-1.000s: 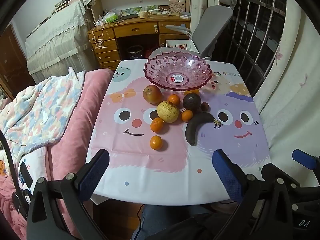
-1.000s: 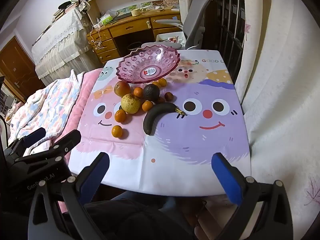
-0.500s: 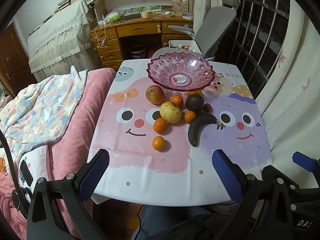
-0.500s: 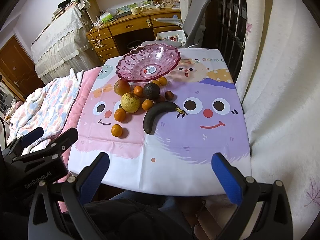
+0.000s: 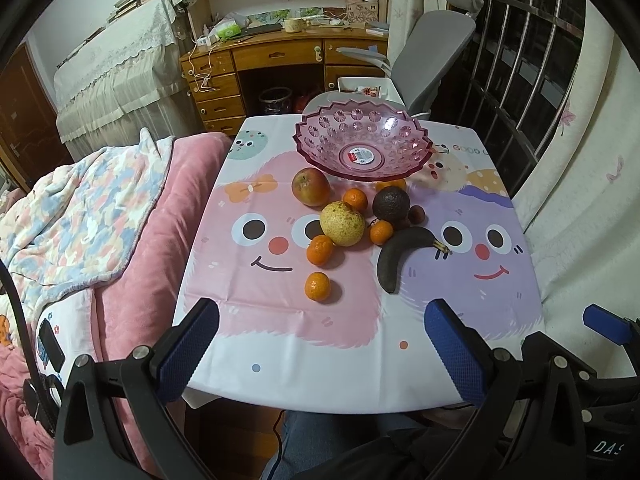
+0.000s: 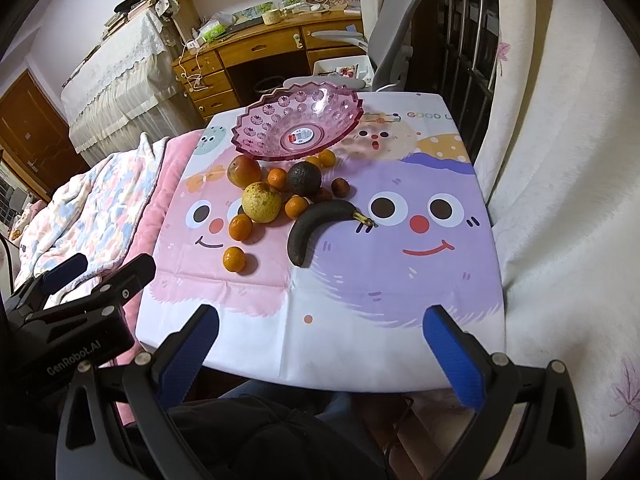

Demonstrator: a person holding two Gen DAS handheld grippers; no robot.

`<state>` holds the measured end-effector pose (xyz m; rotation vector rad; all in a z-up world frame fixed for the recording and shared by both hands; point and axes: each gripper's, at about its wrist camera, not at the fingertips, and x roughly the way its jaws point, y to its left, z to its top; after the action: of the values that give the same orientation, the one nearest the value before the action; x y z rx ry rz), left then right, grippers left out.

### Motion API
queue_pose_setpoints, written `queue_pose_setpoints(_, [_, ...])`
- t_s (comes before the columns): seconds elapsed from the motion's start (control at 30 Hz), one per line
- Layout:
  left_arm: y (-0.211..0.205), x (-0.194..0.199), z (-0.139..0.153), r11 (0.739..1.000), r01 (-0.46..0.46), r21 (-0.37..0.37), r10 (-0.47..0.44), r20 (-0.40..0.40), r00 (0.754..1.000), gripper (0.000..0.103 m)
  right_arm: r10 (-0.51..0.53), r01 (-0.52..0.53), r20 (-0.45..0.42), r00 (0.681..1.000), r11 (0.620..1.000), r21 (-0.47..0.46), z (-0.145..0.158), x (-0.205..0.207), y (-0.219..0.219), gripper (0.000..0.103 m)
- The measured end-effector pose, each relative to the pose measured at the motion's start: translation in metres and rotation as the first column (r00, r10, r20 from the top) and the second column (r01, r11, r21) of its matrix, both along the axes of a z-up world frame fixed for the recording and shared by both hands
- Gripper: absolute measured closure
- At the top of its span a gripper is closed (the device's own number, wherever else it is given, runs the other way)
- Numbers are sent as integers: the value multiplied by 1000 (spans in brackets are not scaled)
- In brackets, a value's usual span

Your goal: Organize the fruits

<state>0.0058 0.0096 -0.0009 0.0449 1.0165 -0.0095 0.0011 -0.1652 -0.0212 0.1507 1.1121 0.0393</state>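
The left gripper (image 5: 320, 344) hangs over the near edge of the bench (image 5: 360, 368), its fingers (image 5: 188, 354) spread wide and holding nothing; their pads are blue and finely knurled, set on black frames. The right gripper (image 6: 320, 356) sits just beside it, its fingers (image 6: 454, 362) likewise wide apart and empty. Beyond them a smooth, glossy cloth (image 5: 280, 320) printed with two smiling cartoon faces, one pink and one purple, covers the bench. The fruit lies loose in a cluster at mid-bench: one blackened, curved banana (image 5: 400, 254), one rough yellow pear (image 5: 342, 224), one red apple (image 5: 311, 186), one dark, pebbled avocado (image 5: 391, 203) and one small reddish-brown fruit (image 5: 417, 214) too small to name. Five small round mandarins show, the nearest mandarin (image 5: 318, 286) lying apart from the rest and one half hidden under the bowl's rim. Behind the cluster, at the far end, stands one translucent pink plastic bowl (image 5: 320, 136), scalloped at the rim and embossed with round medallions, with only a label inside. A pink blanket (image 5: 152, 208) drapes the bed at left.
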Motion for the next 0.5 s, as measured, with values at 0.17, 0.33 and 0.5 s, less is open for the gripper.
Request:
queue_pose_setpoints(0.17, [-1, 1, -3, 1000, -2, 2, 2, -1, 1000, 2, 1, -1, -2, 1000, 1000, 1, 1, 1, 0, 1])
queue_pose_setpoints(0.33, [1, 4, -5, 1000, 3, -2, -3, -3, 1000, 2, -1, 1, 0, 1000, 1000, 1, -1, 2, 0, 1])
queue_pose_setpoints(0.5, [10, 14, -9, 1000, 19, -15, -19, -9, 1000, 4, -23, 24, 14, 1000, 1000, -9, -6, 9, 12, 1])
